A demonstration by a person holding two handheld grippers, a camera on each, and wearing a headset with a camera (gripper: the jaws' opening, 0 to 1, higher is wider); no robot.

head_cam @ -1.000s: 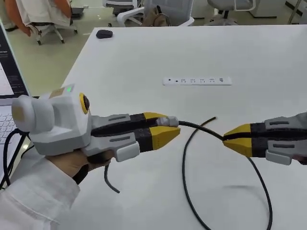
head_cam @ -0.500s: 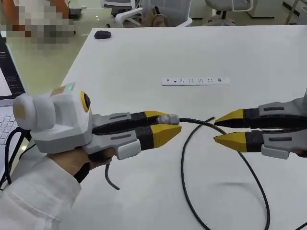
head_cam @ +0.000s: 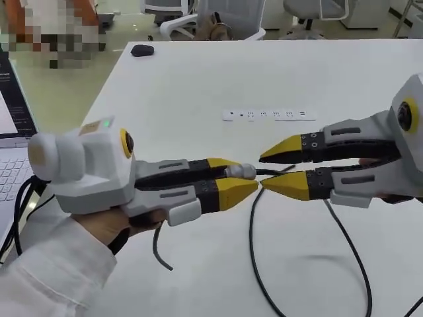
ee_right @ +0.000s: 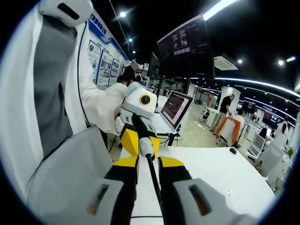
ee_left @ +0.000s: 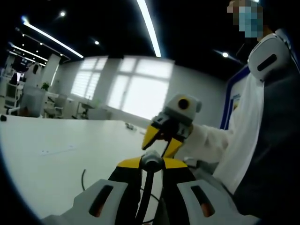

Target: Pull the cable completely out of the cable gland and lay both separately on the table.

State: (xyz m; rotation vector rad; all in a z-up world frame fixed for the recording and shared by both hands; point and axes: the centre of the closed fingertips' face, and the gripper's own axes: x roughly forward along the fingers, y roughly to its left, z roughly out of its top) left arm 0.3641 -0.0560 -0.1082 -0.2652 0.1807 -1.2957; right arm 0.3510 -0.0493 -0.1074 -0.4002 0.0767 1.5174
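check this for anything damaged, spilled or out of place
Nothing stands out. The cable lies in a loose loop on the table and runs through the cable gland, which is clamped in the left gripper. The right gripper is open around the cable beside it.

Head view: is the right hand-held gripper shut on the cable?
No. The right hand-held gripper has its jaws apart, the cable passing between them.

Table (head_cam: 198, 86) is bare between the power strip (head_cam: 268, 115) and the dark mouse-like item (head_cam: 141, 50), and also right of the strip. Cable (head_cam: 250, 234) loops clutter the near table. Laptop (head_cam: 8, 173) blocks the left edge.
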